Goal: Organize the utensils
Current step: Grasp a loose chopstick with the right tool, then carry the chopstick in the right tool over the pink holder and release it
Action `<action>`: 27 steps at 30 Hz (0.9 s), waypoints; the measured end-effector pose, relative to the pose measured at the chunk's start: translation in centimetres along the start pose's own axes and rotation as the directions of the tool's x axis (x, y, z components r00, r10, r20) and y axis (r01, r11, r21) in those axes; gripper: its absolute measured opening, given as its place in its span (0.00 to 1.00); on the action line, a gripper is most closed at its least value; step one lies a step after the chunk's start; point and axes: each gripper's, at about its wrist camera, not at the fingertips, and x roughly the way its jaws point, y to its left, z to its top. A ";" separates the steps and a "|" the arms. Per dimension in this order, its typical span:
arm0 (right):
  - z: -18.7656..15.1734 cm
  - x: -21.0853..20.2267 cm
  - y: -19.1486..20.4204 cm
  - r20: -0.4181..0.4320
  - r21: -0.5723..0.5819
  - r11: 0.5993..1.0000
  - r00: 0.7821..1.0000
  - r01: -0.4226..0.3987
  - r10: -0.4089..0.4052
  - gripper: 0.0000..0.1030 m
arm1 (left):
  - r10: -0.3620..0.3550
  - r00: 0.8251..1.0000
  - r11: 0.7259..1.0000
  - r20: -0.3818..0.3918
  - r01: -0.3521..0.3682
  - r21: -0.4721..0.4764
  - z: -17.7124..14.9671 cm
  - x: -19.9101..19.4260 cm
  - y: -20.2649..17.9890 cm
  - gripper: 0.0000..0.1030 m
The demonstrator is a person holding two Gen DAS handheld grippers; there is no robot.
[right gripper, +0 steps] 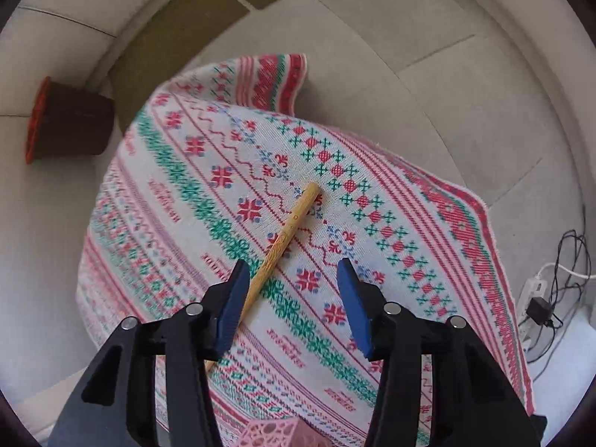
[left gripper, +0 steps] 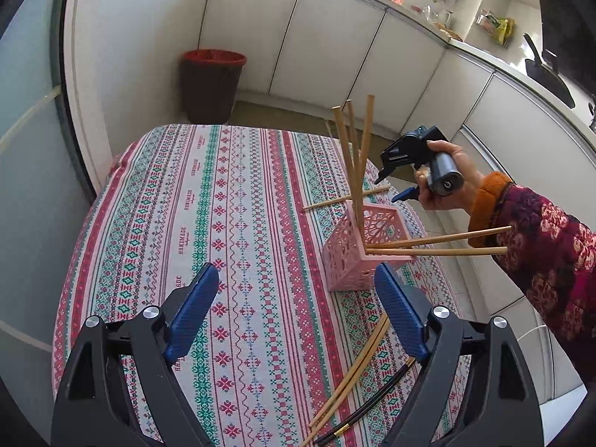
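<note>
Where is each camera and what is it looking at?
Left wrist view: sits on the left gripper, open, looking across the table at the pink basket holding chopsticks; it also shows the right hand.
Right wrist view: sits on the right gripper, open, looking down at one loose chopstick on the tablecloth; only its own fingers show.
Both views share the tablecloth, basket, that chopstick and the bin.

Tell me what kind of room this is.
Most likely a home kitchen: white cabinets under a cluttered counter, a frying pan on it, and a bin on the floor.
</note>
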 end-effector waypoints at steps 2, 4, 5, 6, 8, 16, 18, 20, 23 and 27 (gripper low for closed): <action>0.3 1.3 0.5 -0.010 0.011 1.000 1.000 0.022 -0.022 0.42 | 0.008 1.000 1.000 -0.022 -0.009 -0.006 0.0 0.6 0.2 0.80; 0.7 1.5 1.2 0.011 0.006 1.000 1.000 0.027 -0.027 0.39 | 0.026 0.999 1.000 -0.041 -0.026 -0.010 -0.1 1.1 0.5 0.80; 0.9 1.4 1.6 0.018 -0.012 1.000 0.999 0.027 -0.027 0.33 | 0.031 0.998 0.999 -0.047 -0.032 -0.013 -0.1 1.2 0.7 0.80; 1.1 1.2 1.9 0.029 -0.019 0.999 0.999 0.030 -0.030 0.24 | 0.036 0.998 0.999 -0.056 -0.037 -0.017 -0.1 1.4 0.9 0.80; 1.6 0.9 1.9 0.051 -0.011 1.000 0.999 0.011 -0.011 0.13 | 0.039 0.997 0.999 -0.070 -0.040 -0.023 -0.1 1.5 1.2 0.80; 0.9 -2.7 0.5 0.159 -0.024 0.983 0.970 -0.182 0.184 0.07 | 0.039 0.996 0.999 -0.082 -0.038 0.015 -0.2 1.5 0.3 0.80; 0.0 -5.6 0.8 0.218 -0.052 0.970 0.945 -0.237 0.243 0.07 | 0.035 0.996 0.999 -0.078 -0.034 0.019 -0.2 1.4 0.1 0.80; -1.4 -9.8 1.3 0.311 -0.120 0.961 0.909 -0.250 0.276 0.07 | 0.034 0.997 0.999 -0.071 -0.033 0.020 -0.2 1.2 -0.1 0.80; -4.8 -16.3 1.5 0.453 -0.239 0.946 0.836 -0.220 0.309 0.07 | 0.029 0.998 0.999 -0.063 -0.028 0.020 -0.2 0.8 -0.2 0.80; -11.2 -23.7 1.3 0.571 -0.378 0.912 0.736 -0.159 0.365 0.07 | 0.022 0.999 0.999 -0.045 -0.021 0.030 -0.3 0.1 -0.8 0.80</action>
